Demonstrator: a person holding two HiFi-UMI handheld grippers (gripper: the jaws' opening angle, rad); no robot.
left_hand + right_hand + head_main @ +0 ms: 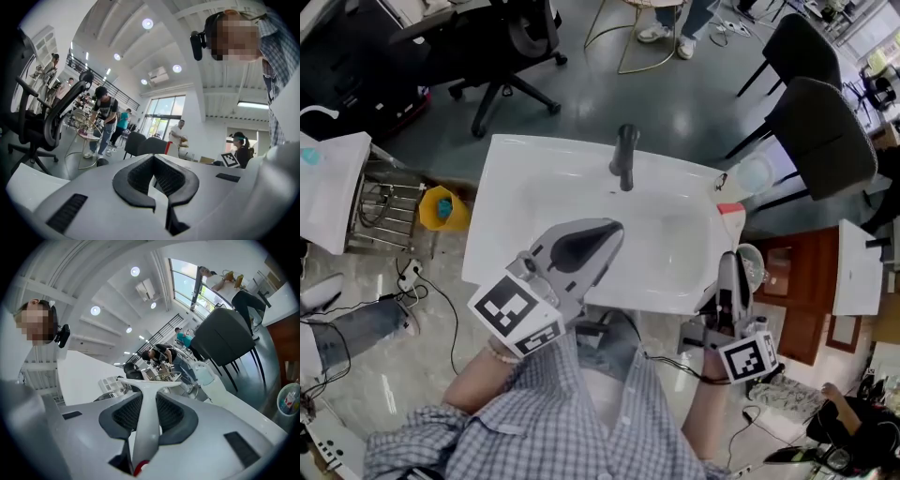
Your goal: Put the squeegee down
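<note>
Squeegee (pixel 143 437) is sitting clamped in right gripper (pixel 149 395) fingers; left gripper (pixel 153 161) is hanging closed, empty. Level set-down on sink (pixel 502 220) rim is looking safest.

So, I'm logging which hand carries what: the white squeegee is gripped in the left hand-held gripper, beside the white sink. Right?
Not quite. The squeegee is gripped in the right hand-held gripper, not the left, beside the white sink. The right gripper view shows its handle between the jaws. The left hand-held gripper holds nothing.
</note>
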